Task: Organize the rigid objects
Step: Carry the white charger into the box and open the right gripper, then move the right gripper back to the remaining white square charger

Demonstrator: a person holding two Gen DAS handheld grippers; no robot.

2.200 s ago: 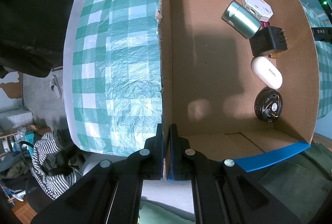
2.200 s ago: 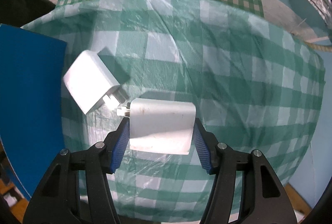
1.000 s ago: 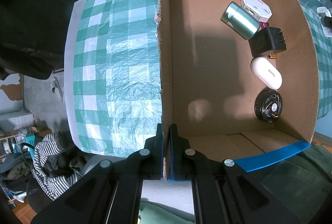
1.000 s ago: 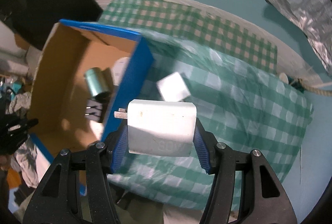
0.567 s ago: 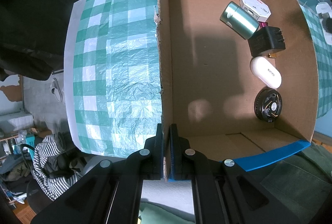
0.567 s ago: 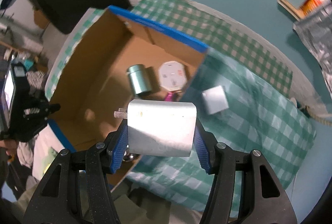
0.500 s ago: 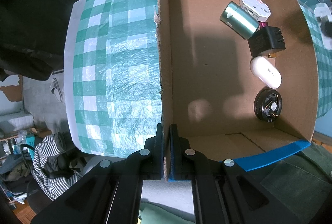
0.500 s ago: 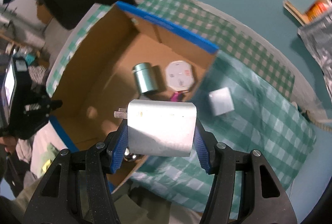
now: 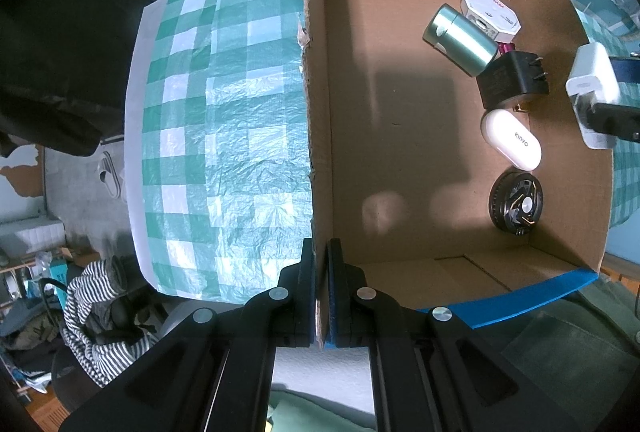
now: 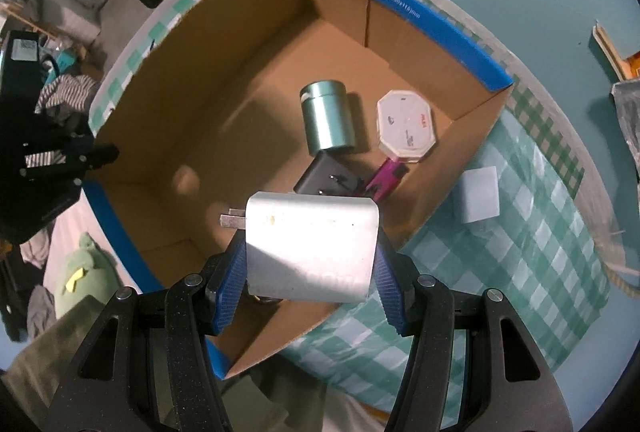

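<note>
Our right tongs [image 10: 308, 264] now carry the white charger [image 10: 311, 247] clamped between their pads, up off the table [image 10: 532, 252] and over the cardboard box [image 10: 248, 119]; we judge the drop comes next. Our left tongs [image 9: 321, 292] stay pinched shut on the box wall. Another white cube [image 10: 478, 195] waits outside.

Home: checked tablecloth [image 9: 224, 135], striped laundry [image 9: 100, 312], slipper [image 9: 110, 171].

I see the white charger [image 10: 311, 247] gripped flat, prongs pointing to nine o'clock, above the cardboard box [image 10: 224, 43]. In the box, toward two o'clock, a teal canister [image 10: 327, 116] lies beside a white octagonal case [image 10: 406, 125], with a black adapter [image 10: 320, 172] and magenta item [image 10: 387, 173] below.
</note>
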